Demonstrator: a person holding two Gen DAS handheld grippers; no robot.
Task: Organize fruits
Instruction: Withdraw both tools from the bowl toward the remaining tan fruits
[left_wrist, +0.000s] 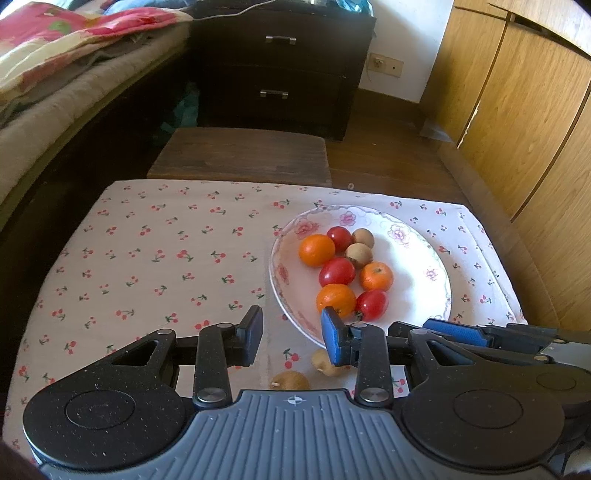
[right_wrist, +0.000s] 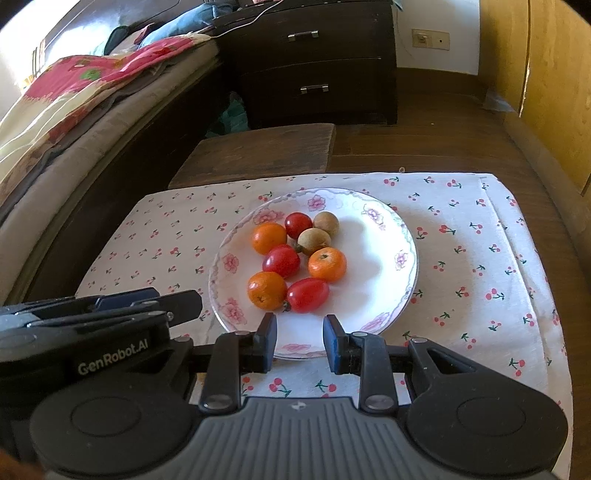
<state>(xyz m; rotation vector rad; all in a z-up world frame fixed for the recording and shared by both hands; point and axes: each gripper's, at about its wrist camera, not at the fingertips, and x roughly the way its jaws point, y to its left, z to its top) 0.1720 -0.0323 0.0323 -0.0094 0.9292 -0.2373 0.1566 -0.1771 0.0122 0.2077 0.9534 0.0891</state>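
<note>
A white floral plate (left_wrist: 417, 258) (right_wrist: 384, 258) on a cherry-print cloth holds three oranges (left_wrist: 316, 250) (right_wrist: 327, 264), three red tomatoes (left_wrist: 336, 271) (right_wrist: 307, 294) and two brown longans (left_wrist: 359, 255) (right_wrist: 314, 239). Two more brown fruits (left_wrist: 289, 381) lie on the cloth under my left gripper (left_wrist: 292, 334), which is open and empty by the plate's near left rim. My right gripper (right_wrist: 300, 343) is open and empty over the plate's near rim. Each gripper shows at the edge of the other's view.
The cherry-print cloth (left_wrist: 155, 251) covers a low table. Beyond it stands a dark wooden stool (left_wrist: 240, 155), a dark drawer chest (left_wrist: 280, 66), a bed (left_wrist: 55, 74) on the left and wooden cabinet doors (left_wrist: 517, 110) on the right.
</note>
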